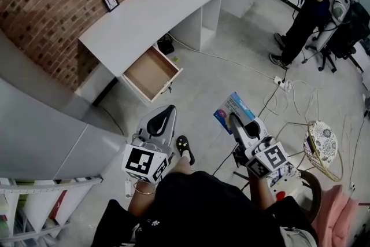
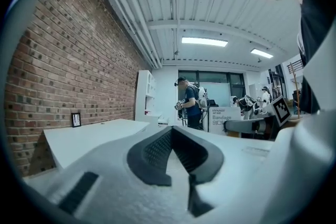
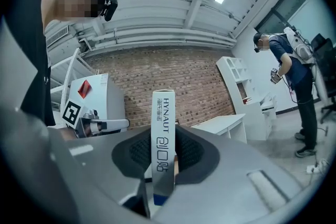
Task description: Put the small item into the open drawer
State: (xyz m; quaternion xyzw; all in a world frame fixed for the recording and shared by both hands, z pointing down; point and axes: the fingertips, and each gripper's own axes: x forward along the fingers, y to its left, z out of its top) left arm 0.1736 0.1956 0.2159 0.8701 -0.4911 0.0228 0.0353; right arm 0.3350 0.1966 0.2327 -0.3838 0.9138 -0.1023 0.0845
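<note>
Lower middle of the head view: the wearer's dark-clothed torso (image 1: 202, 205) is filling the foreground, both grippers reaching out level beyond it.

- White desk (image 1: 144, 20) is running along the brick wall, upper left.
- Open drawer (image 1: 151, 73) is jutting out from under the desk, left of centre. Its wooden bottom is showing bare.
- Left gripper (image 1: 165, 118) is hovering lower left of centre. In its own view (image 2: 170, 131) the jaws are meeting at the tips with nothing between them.
- Right gripper (image 1: 236, 121), right of centre, is clamping the small box (image 1: 234, 110). In its own view (image 3: 164, 144) the pads are pressing both broad faces of the box (image 3: 164, 134) near its lower end, and most of it is sticking out past the jaws.
- The box is hanging over the floor, well apart from the drawer, down and to the right of it.

Handling, as judged: a thin printed carton, probably light. It is stiff along its edges but crushable across the broad faces, and the glossy surface may be slippery. Gripping nearer the middle would reduce pivoting.
</note>
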